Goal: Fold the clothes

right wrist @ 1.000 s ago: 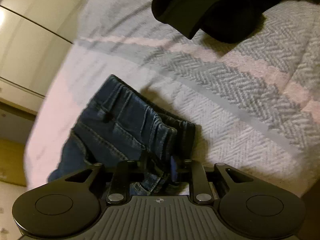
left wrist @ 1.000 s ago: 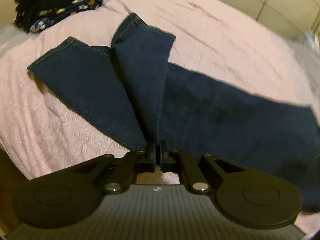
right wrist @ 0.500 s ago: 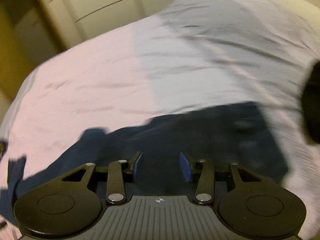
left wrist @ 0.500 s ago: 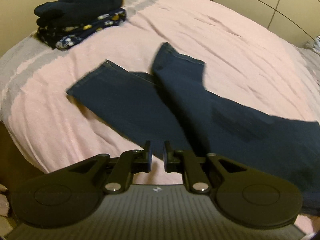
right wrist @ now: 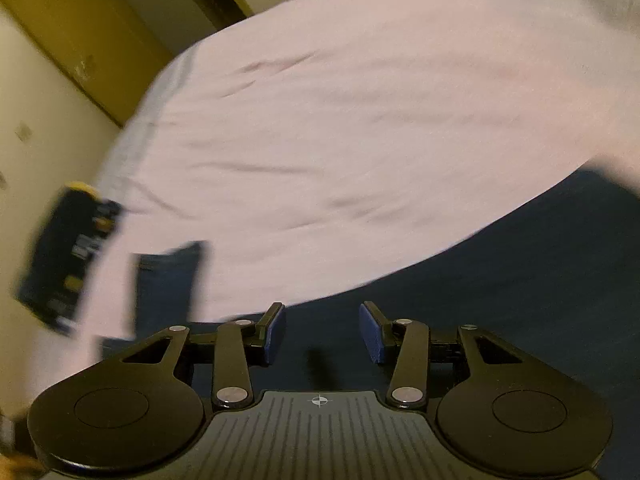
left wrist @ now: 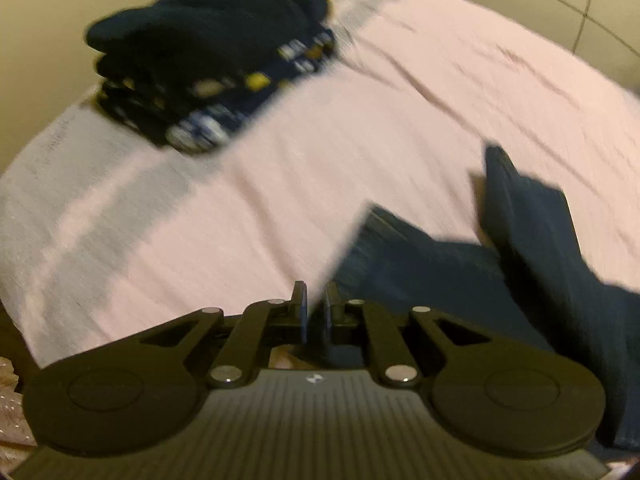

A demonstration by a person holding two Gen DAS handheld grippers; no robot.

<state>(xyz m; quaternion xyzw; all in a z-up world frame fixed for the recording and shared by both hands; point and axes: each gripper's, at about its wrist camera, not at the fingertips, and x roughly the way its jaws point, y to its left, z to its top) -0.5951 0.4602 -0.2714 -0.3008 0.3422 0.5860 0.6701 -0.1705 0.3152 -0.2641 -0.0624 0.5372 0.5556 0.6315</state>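
Observation:
Dark blue jeans (left wrist: 532,272) lie spread on the pink bedspread (left wrist: 360,140), legs reaching toward the middle of the bed. My left gripper (left wrist: 315,300) sits at the near edge just left of a leg hem, jaws a small gap apart, holding nothing. In the right wrist view the jeans (right wrist: 500,280) fill the lower right, and a leg end (right wrist: 168,280) shows at the left. My right gripper (right wrist: 322,320) hovers over the denim, open and empty. Both views are motion blurred.
A stack of folded dark clothes (left wrist: 208,64) sits at the far left corner of the bed; it also shows in the right wrist view (right wrist: 68,256). Wardrobe doors (left wrist: 560,0) and a yellow wall (right wrist: 60,92) border the bed.
Both grippers have let go of the jeans, which now lie on the bed. My left gripper swung left toward the bed edge. My right gripper opened wide and turned over the denim.

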